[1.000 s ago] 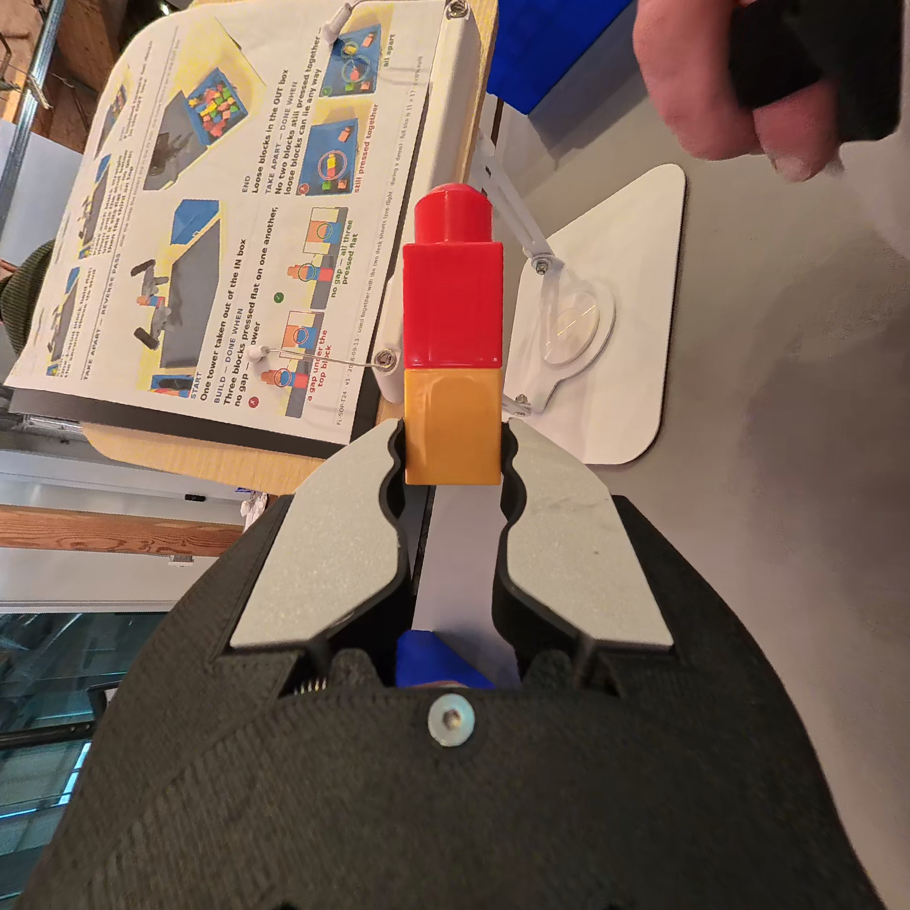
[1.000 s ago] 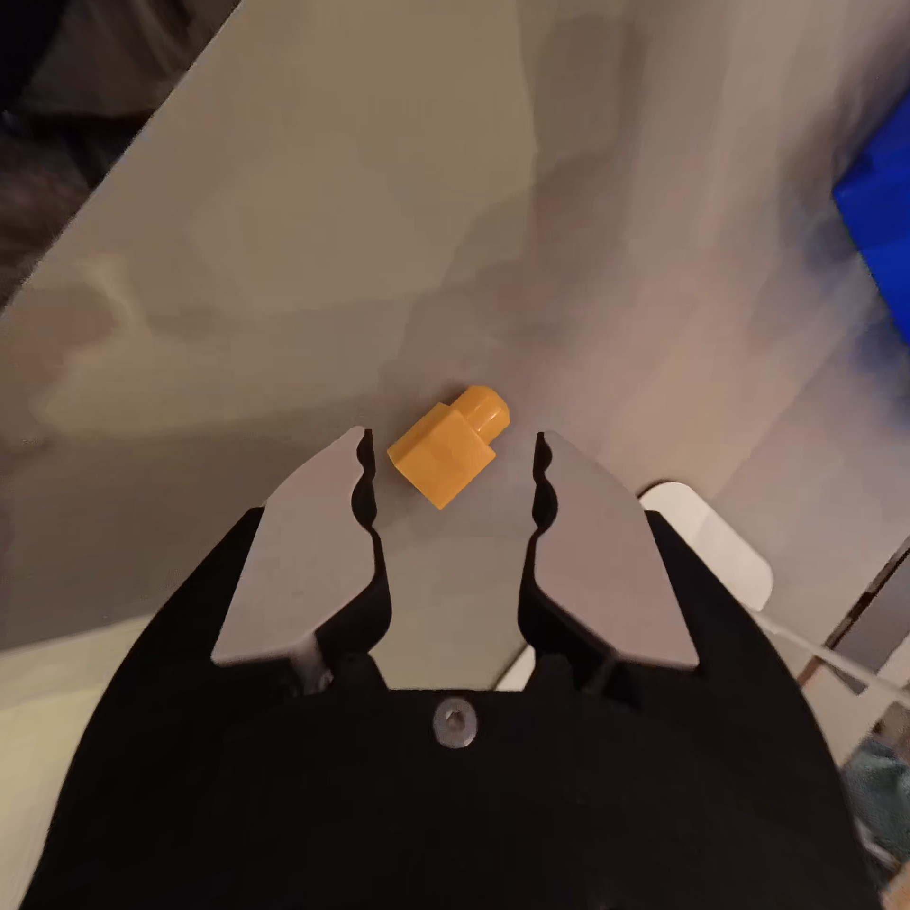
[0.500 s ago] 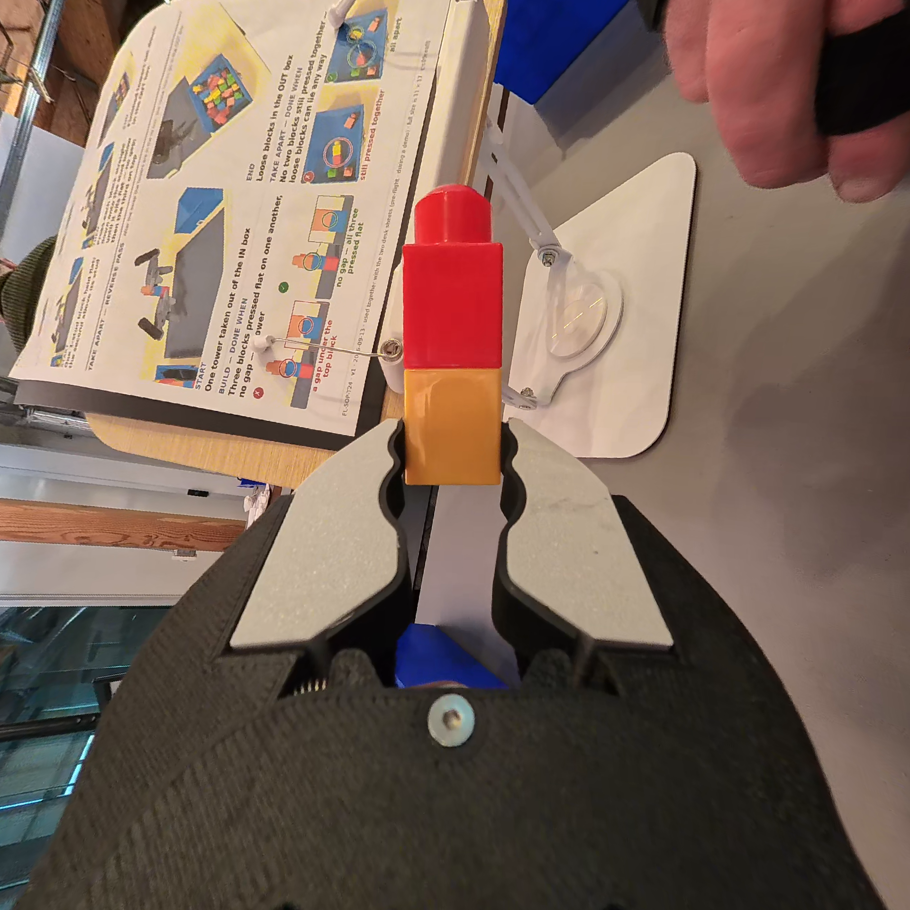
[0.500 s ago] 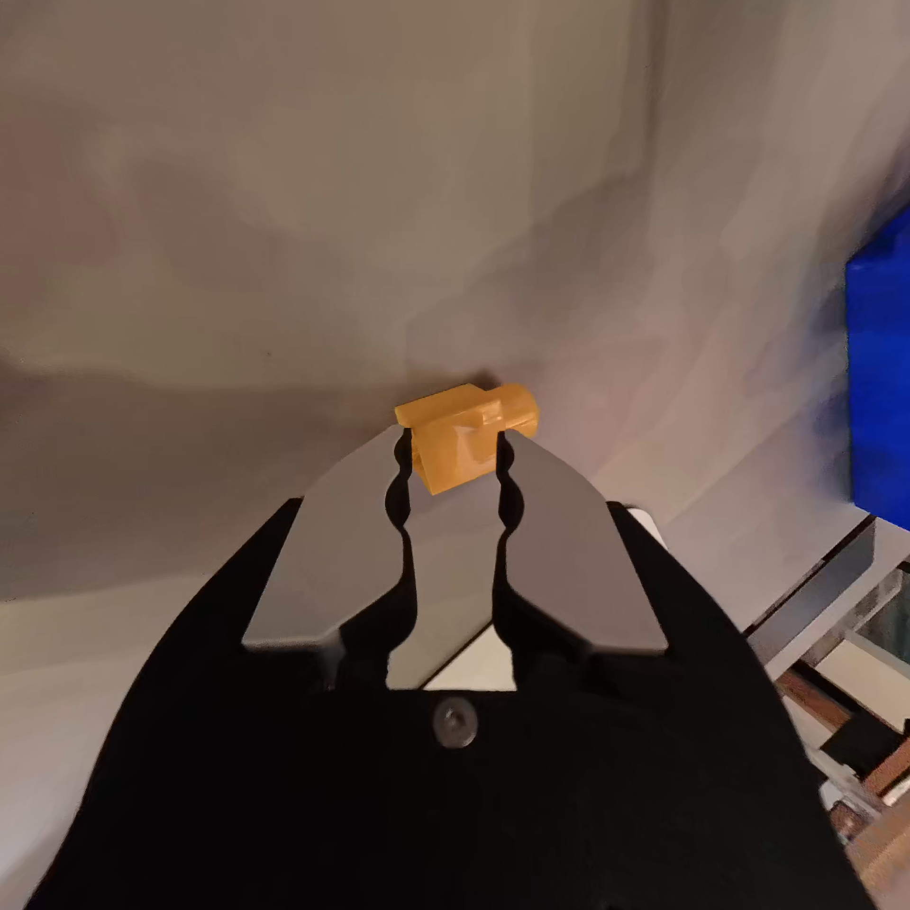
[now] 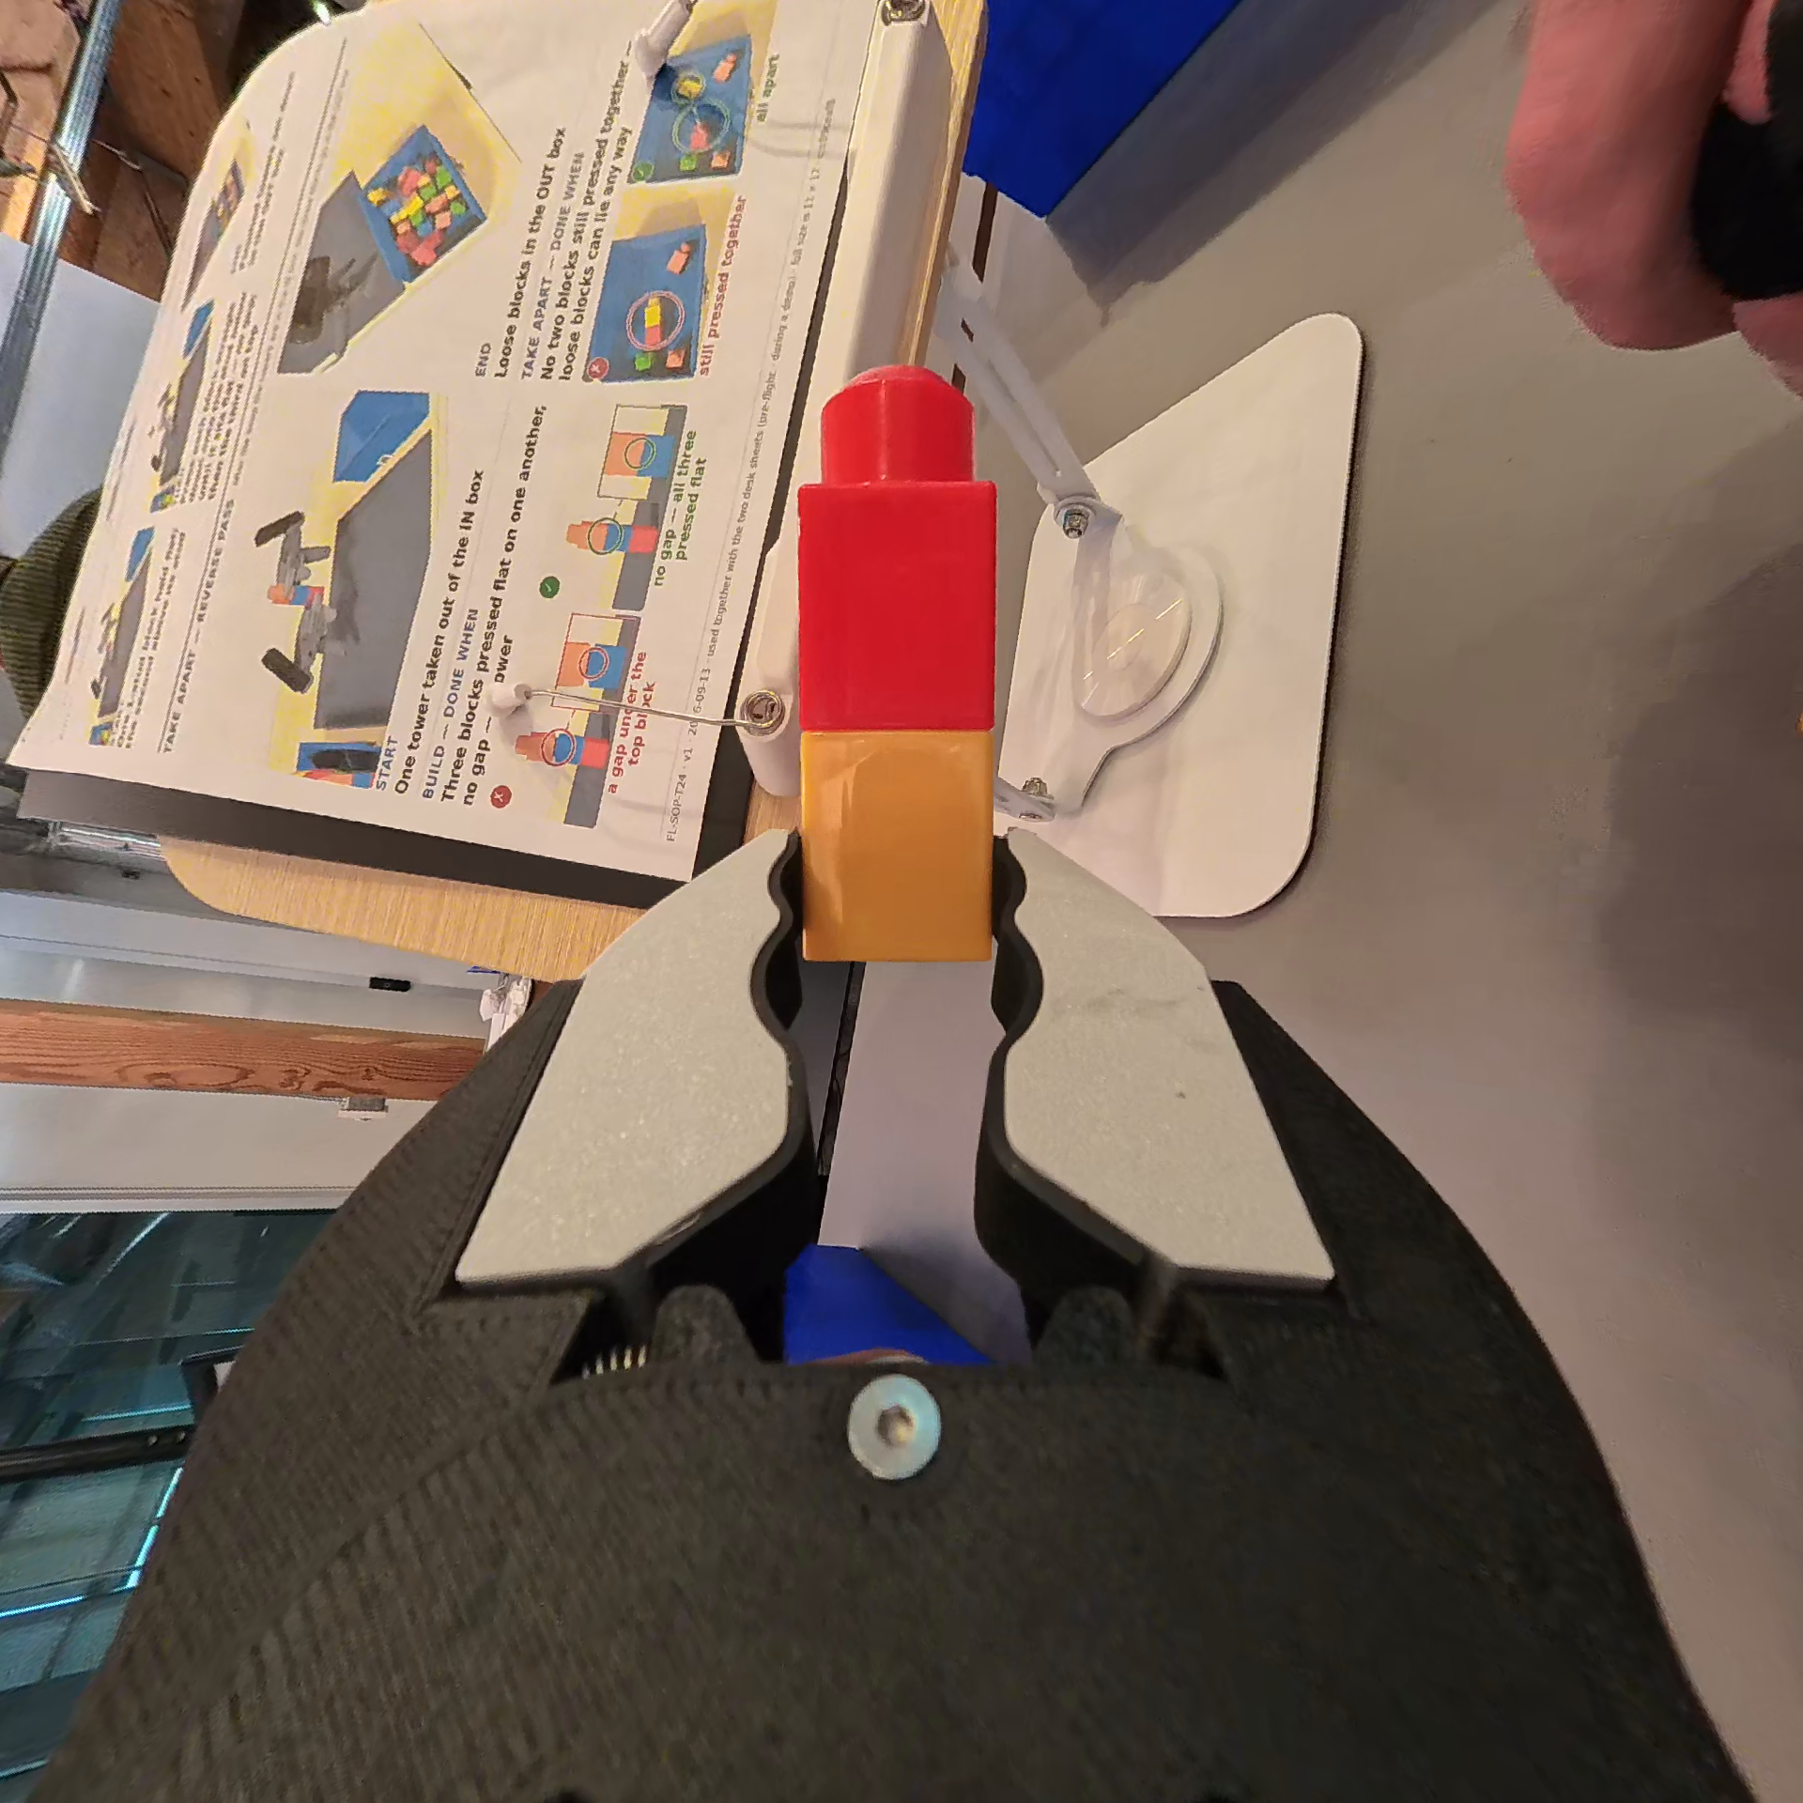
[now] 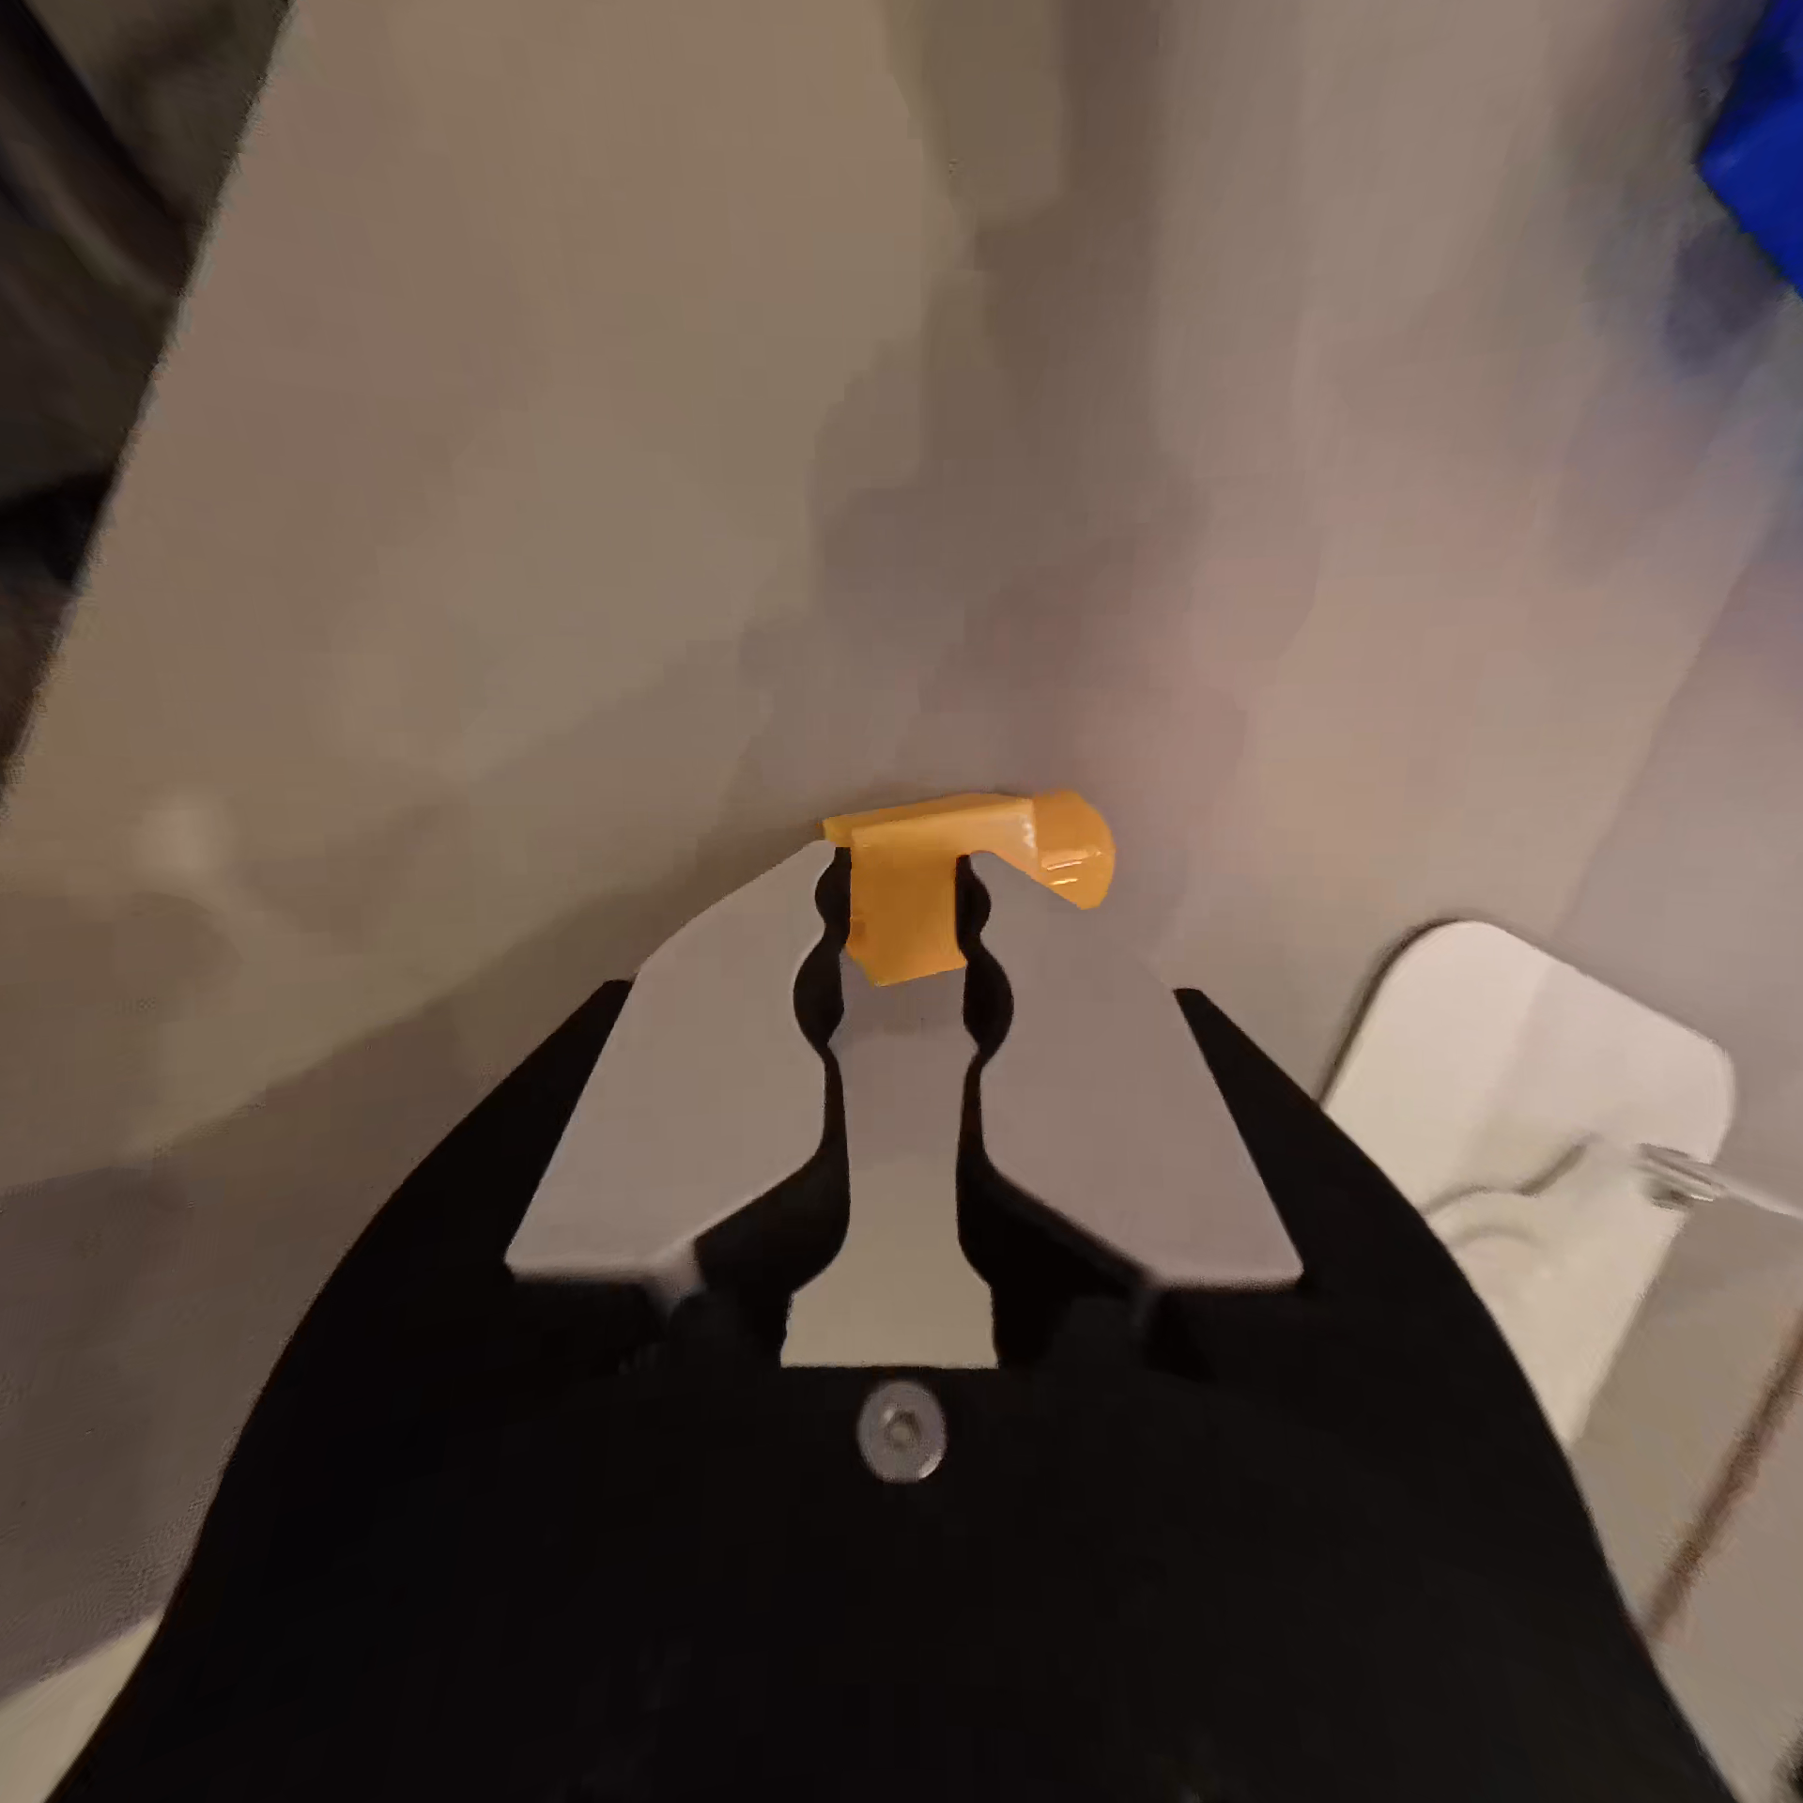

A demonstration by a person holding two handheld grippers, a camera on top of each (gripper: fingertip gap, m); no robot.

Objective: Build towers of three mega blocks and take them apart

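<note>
Between the left gripper's (image 5: 898,902) fingers sits a short tower: a red block (image 5: 896,615) pressed onto an orange block (image 5: 896,847), squeezed tight, with the paper sheet (image 5: 439,410) far left. The right gripper (image 6: 902,912) pinches a loose orange block (image 6: 907,902) near the grey table (image 6: 585,488). Two blocks are joined; I think the third must still go on.

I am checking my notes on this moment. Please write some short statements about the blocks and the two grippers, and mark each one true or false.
1. The left gripper grips an orange block with a red block pressed on it. True.
2. The red block carries a third block. False: its stud is bare.
3. The right gripper is closed on a loose orange block. True.
4. That block's stud points straight toward the camera. False: it points right.
5. The instruction sheet lies right of the red block. False: left.
</note>
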